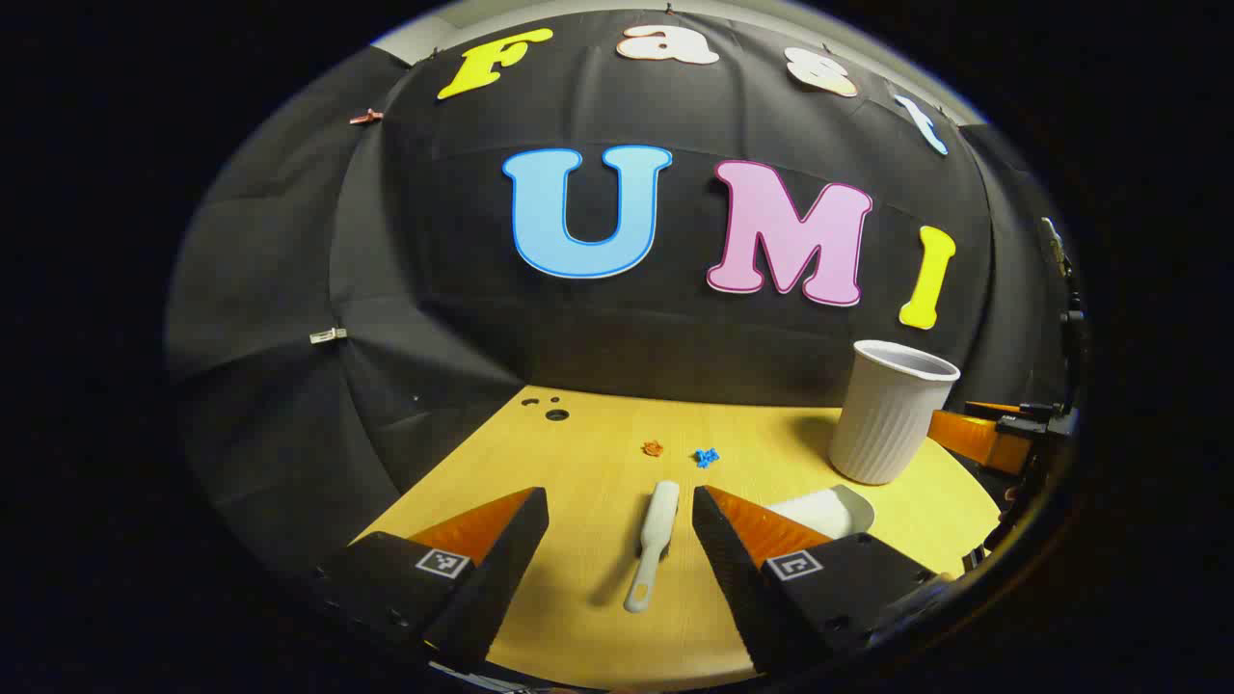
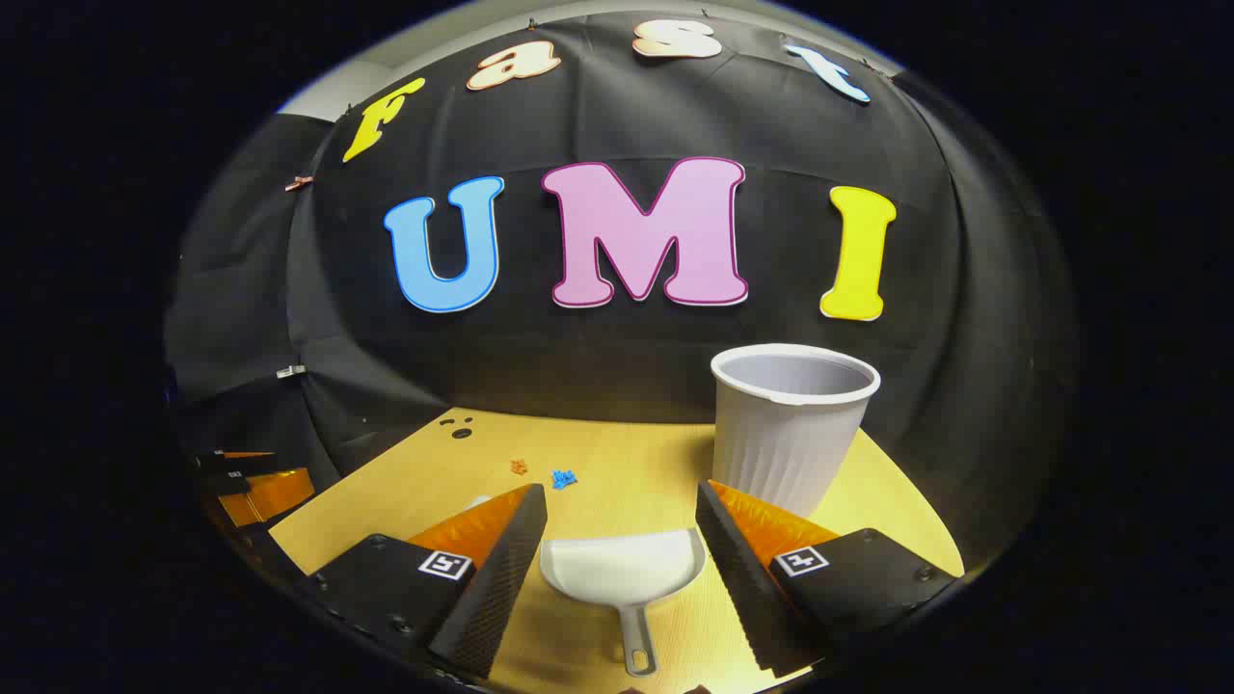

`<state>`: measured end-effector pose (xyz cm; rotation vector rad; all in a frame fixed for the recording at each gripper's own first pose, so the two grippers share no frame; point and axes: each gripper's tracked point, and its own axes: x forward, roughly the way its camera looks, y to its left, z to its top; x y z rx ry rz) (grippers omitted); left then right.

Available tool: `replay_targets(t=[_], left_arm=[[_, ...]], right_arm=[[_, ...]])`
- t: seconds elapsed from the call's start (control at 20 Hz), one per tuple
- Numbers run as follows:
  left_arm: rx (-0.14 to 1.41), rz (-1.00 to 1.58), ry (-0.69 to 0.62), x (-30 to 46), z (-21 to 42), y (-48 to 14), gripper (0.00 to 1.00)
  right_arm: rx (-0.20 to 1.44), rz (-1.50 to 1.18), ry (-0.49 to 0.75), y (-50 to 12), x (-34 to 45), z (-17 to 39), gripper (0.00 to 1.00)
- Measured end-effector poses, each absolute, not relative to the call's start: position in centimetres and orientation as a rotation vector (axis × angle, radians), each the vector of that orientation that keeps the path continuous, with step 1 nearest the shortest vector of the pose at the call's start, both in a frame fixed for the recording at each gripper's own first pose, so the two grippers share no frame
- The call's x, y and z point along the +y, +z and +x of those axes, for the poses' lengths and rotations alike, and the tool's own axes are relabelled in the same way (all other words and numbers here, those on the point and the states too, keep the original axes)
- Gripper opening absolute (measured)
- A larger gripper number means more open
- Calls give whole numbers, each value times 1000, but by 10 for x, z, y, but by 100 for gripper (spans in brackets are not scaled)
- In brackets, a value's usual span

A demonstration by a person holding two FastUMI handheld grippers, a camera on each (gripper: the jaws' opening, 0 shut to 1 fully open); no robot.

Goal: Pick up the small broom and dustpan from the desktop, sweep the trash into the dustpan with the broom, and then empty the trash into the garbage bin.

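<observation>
Pretty much at square 1 here. Small broom [image 1: 652, 545] flat on the desktop [image 1: 578, 617], handle end nearest the camera, bristle end aimed at the far wall, sitting right between the 2 fingers of the left gripper [image 1: 620, 516] in the left gripper view. Fingers spread wide apart, nothing touching the broom yet, so no grab so far.

Same story with the dustpan [image 2: 625, 569] in the right gripper view: lying flat, mouth facing the far side, thin handle with a hanging hole pointing back toward the camera, centred between the fingers of the right gripper [image 2: 622, 516]. Also wide open, not touching it. In the left gripper view, a corner of the dustpan [image 1: 829, 509] peeking out behind the right-hand finger, so the 2 tools look to be lying close beside each other.

Trash: 2 tiny scraps farther out on the wood, an orange bit [image 1: 653, 447] and a blue bit [image 1: 707, 457], just beside each other, beyond the broom's far end. Not swept anywhere.

Ribbed white garbage bin [image 2: 792, 424] upright at the far right, just past the dustpan. Cannot tell what's inside from this angle.

So, judging by all that: 0 steps done. Left to do: closing on both handles, lifting, sweeping the 2 scraps into the pan, then tipping it into the bin.
</observation>
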<state>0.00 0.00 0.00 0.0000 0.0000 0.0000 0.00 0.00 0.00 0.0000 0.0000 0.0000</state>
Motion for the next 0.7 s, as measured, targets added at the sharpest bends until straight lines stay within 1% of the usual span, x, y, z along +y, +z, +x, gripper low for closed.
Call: replay_targets(t=[0.7], left_arm=[[144,24,-63,-18,18,-45,96]], right_arm=[[119,11,31,-40,-2,-3,97]])
